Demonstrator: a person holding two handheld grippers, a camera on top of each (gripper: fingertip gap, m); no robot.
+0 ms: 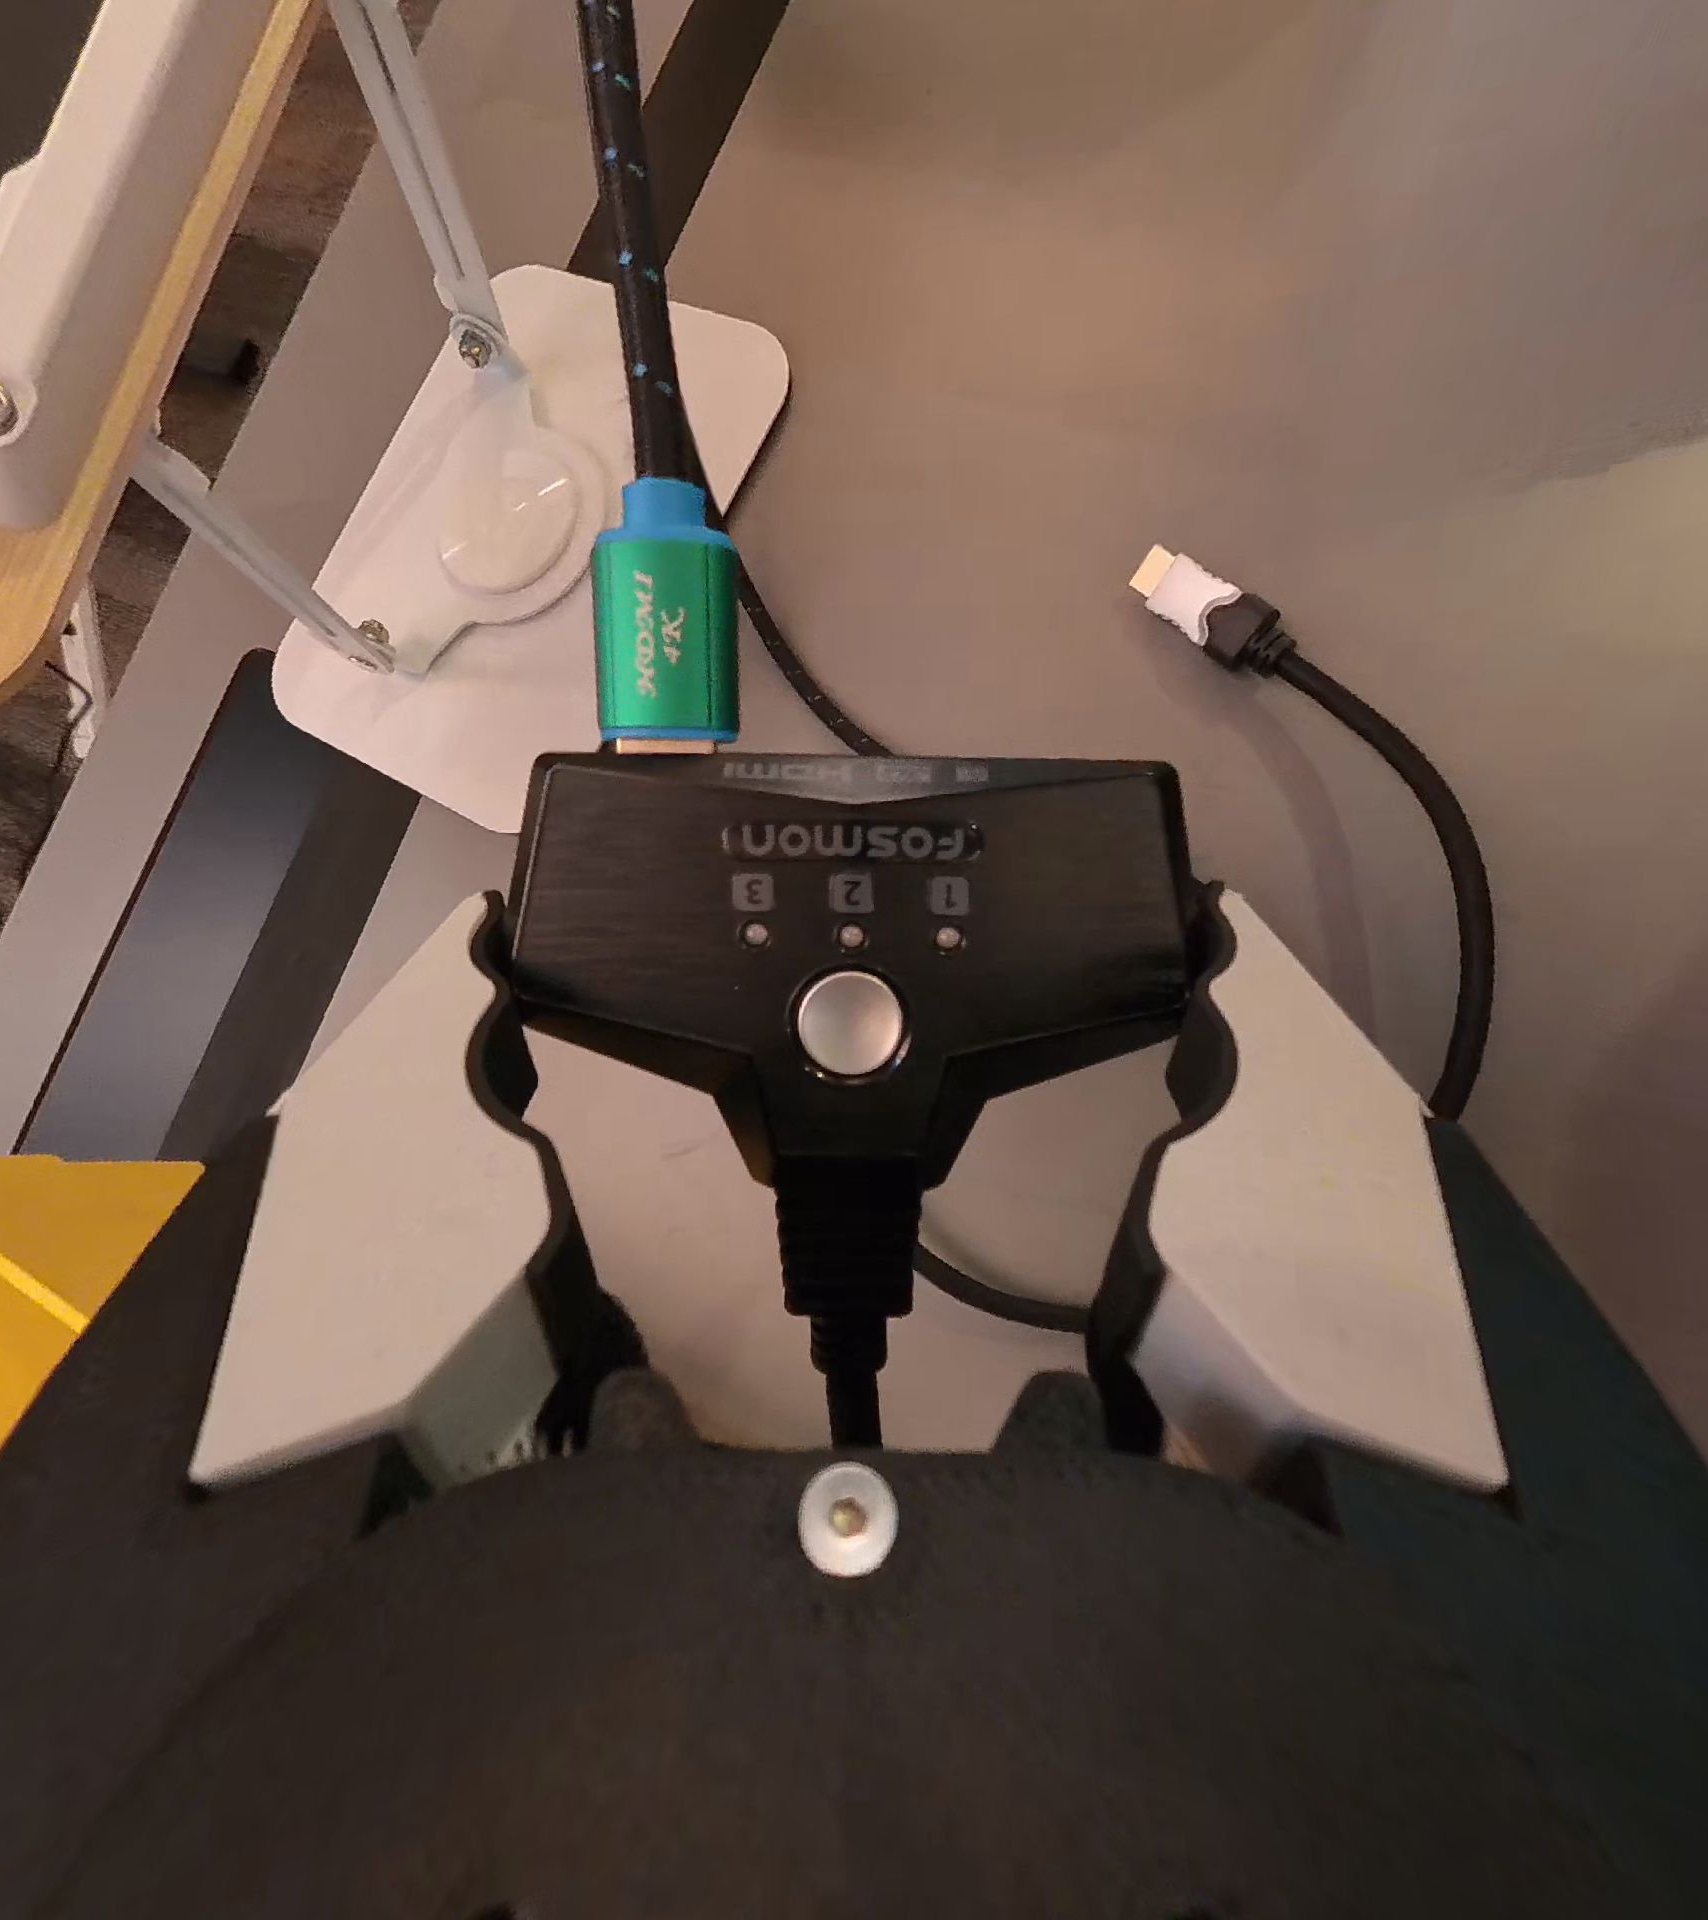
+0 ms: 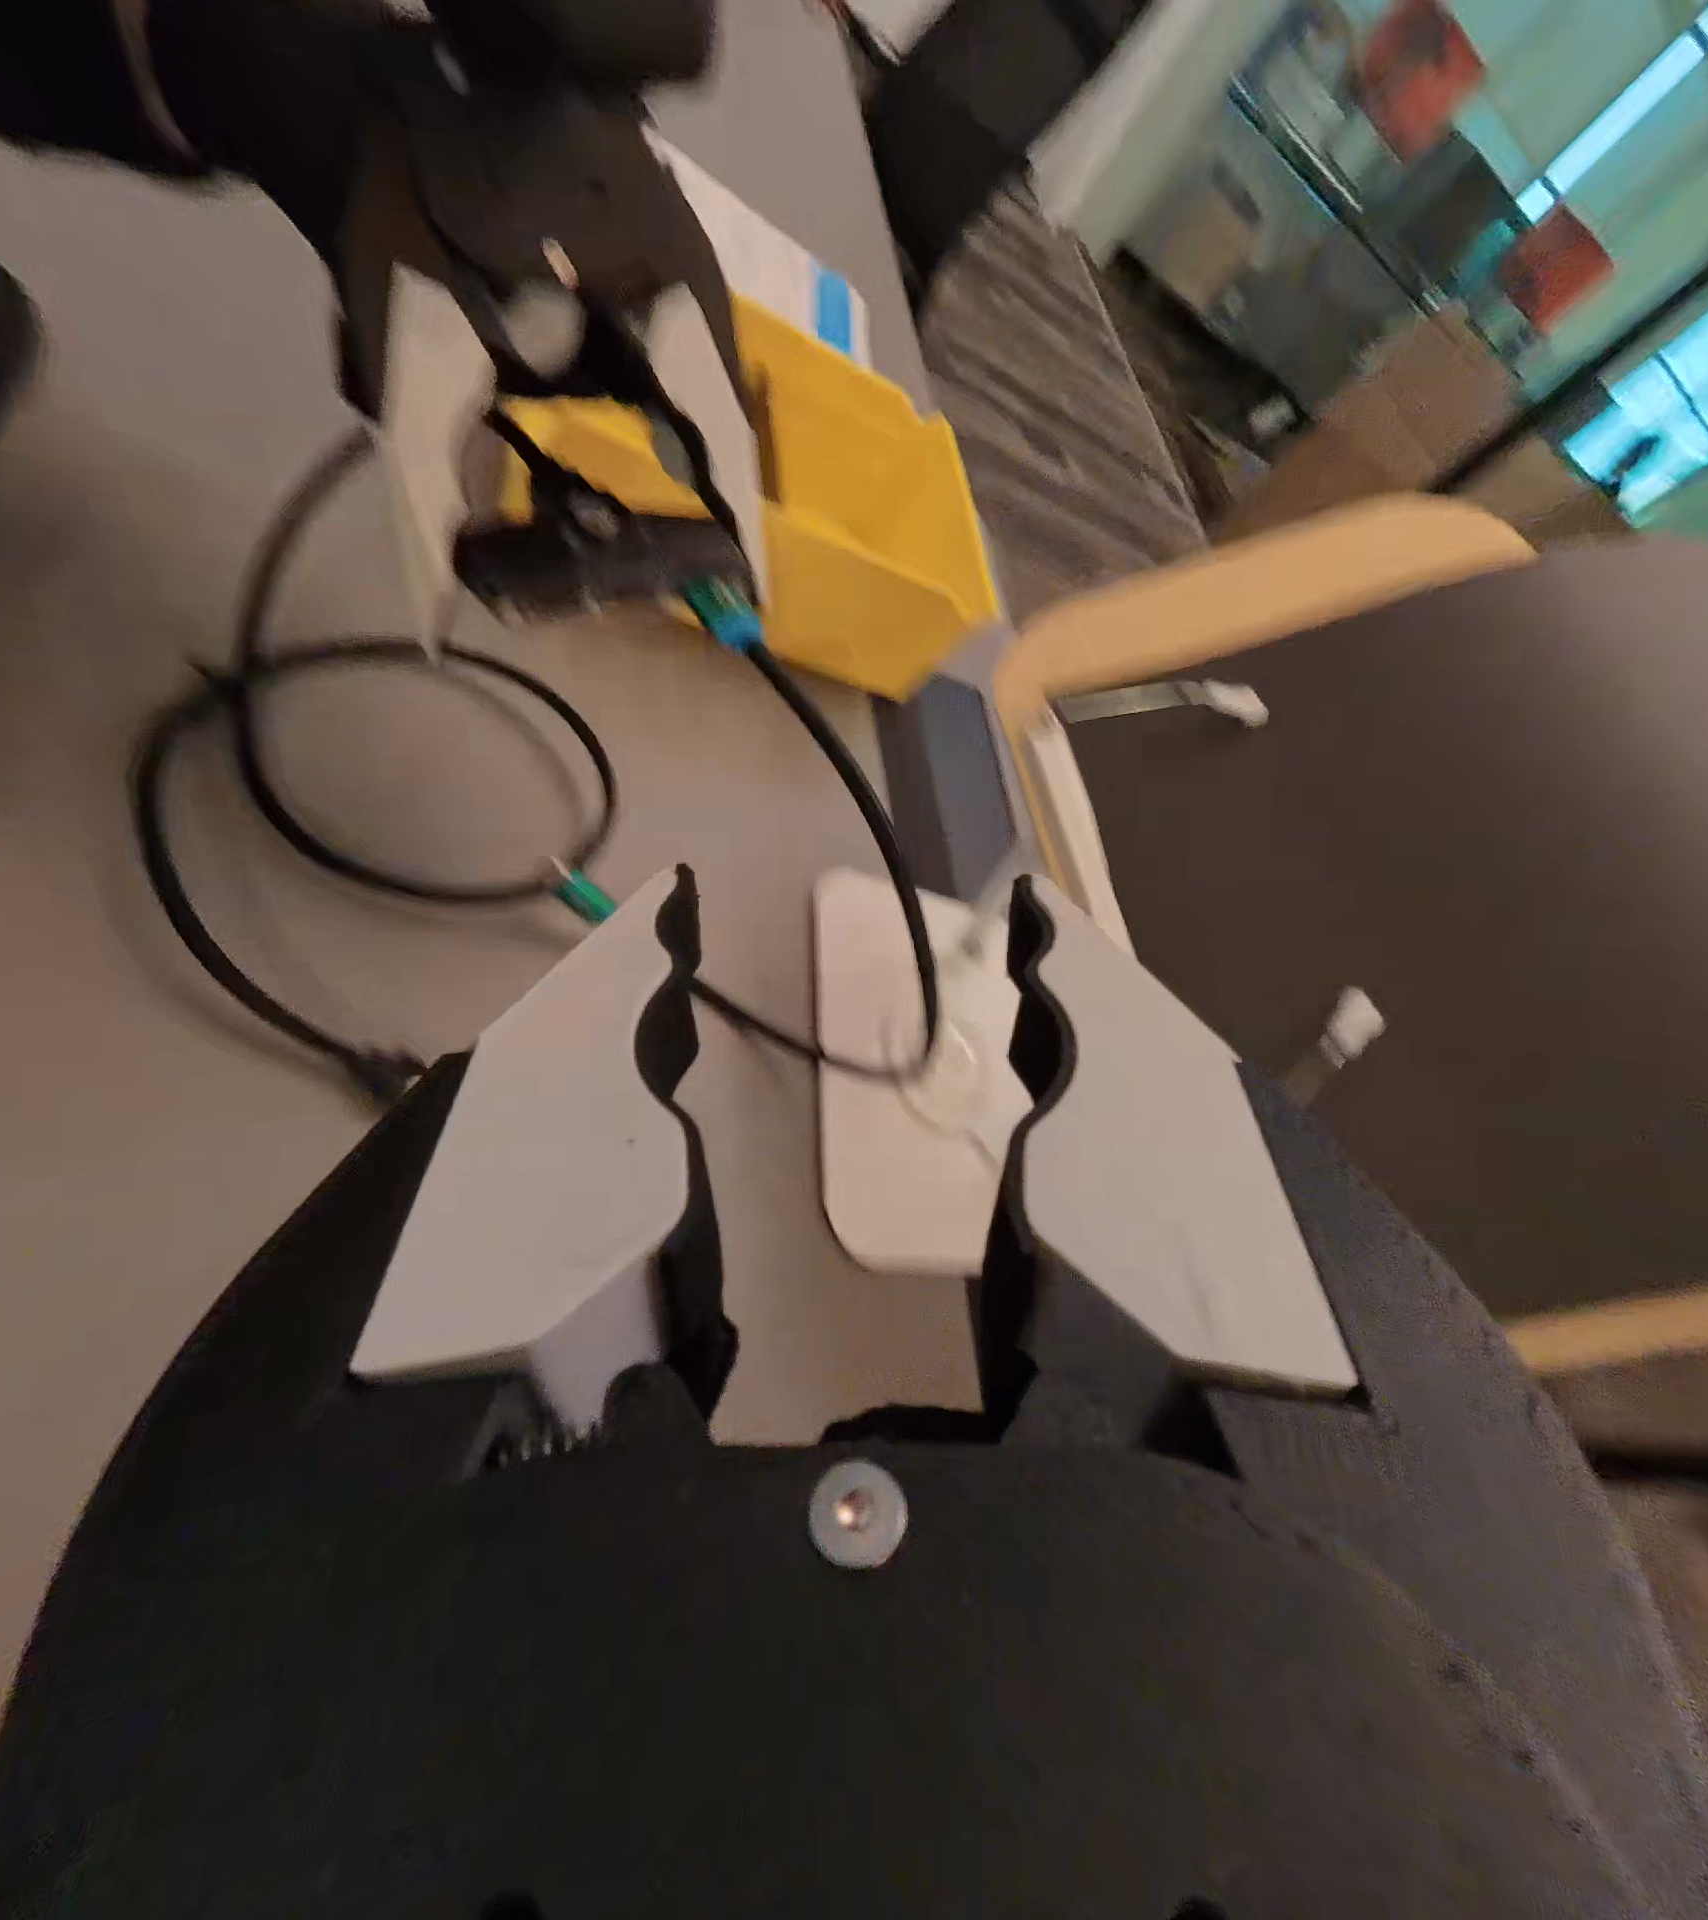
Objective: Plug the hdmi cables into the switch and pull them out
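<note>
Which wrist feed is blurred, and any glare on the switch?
Left wrist view: sharp, switch evenly lit, only a soft sheen on its round button. Right wrist view: motion-smeared, the left gripper and yellow bin soft; bright windows blown out top right.

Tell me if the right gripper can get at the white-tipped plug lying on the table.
Probably yes: the right gripper is open and empty, and the white-tipped plug lies loose on bare table, apart from the switch.

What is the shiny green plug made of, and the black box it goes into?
The green HDMI plug looks like metal, perhaps anodised aluminium: smooth with a satin sheen. Its blue collar seems matte rubber or plastic. The black switch box shows fine brushed lines, so brushed metal or plastic made to look so; I can't tell which.
</note>
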